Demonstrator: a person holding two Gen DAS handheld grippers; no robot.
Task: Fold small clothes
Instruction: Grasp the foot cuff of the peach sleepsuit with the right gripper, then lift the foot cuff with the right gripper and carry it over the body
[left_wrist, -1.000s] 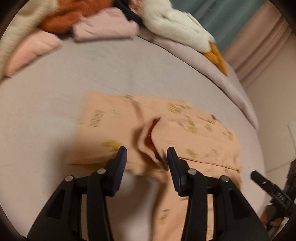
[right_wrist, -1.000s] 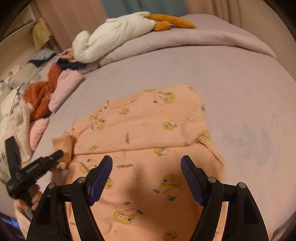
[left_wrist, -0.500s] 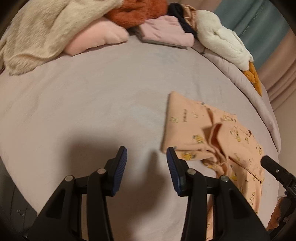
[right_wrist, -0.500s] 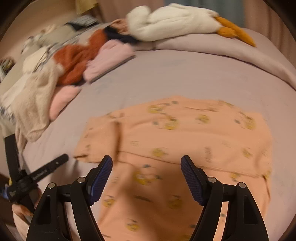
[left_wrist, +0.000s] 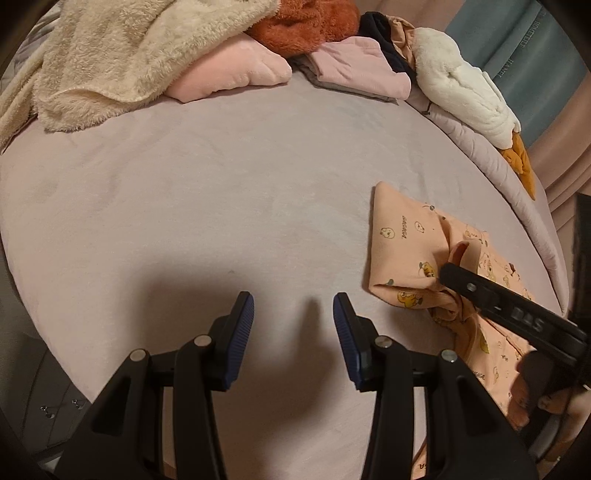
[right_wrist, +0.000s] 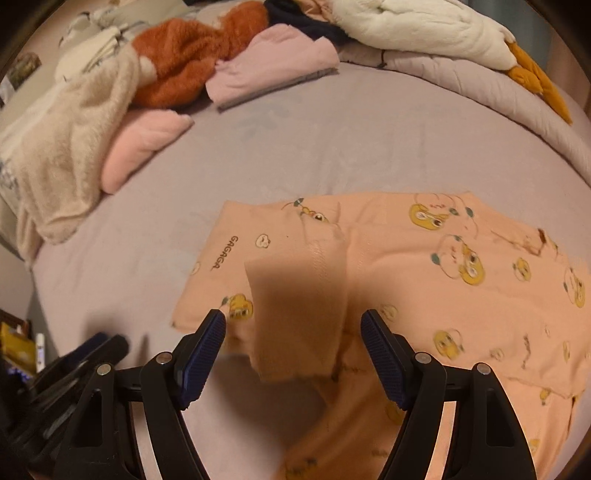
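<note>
**Both grippers open over the bed, peach garment partly folded**

Nearest in the left wrist view, the left gripper (left_wrist: 293, 314) hangs over bare bedsheet (left_wrist: 207, 206) with its blue-padded jaws apart and nothing between them; its shadow falls on the sheet just beneath. To its right, the tip of the right gripper (left_wrist: 448, 273) reaches in above the peach garment (left_wrist: 402, 240), and part of a hand (left_wrist: 550, 402) shows at the lower right edge.

In the right wrist view, the right gripper (right_wrist: 293, 332) holds its jaws wide. A cuffed sleeve (right_wrist: 299, 306) of the peach garment (right_wrist: 424, 266) lies in the gap between them, folded over the body of the cloth, and neither pad presses on it. Whether the pads touch the cloth below I cannot tell. At the lower left of this view the left gripper (right_wrist: 88, 350) appears dark and blurred.

The garment, printed with yellow cartoon birds and the word GAGAGA, lies on the sheet in the middle of the bed, with its left edge folded straight and the rest spreading right and toward the camera.

Farther back, along the edge of the bed, sits a row of other things: a cream fleece blanket (right_wrist: 62, 147), a pale pink piece (right_wrist: 144, 144), a rust-orange fuzzy item (right_wrist: 184, 62), a folded mauve garment (right_wrist: 266, 66), something dark navy (right_wrist: 306, 22), and a white plush goose (right_wrist: 417, 26) with orange feet lying on a rolled quilt (right_wrist: 461, 77). A teal curtain (left_wrist: 532, 55) hangs behind.
</note>
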